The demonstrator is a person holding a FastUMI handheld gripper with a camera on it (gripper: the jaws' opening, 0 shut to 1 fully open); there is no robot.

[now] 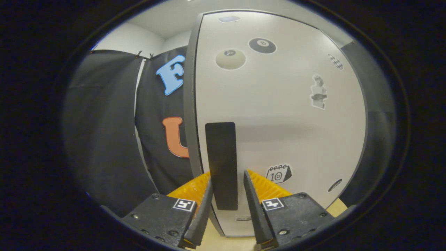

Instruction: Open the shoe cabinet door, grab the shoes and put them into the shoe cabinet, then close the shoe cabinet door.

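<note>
Shoe cabinet door [278,122]: flat, smooth white panel with grey edging, several stickers on its face, standing just ahead of the gripper. Handle [221,165]: tall matte black rectangular bar near the door's left edge, its lower part between the fingers. Gripper [227,190]: fingers parted either side of the handle; contact cannot be told

door stickers [318,92] too small to tell
</note>
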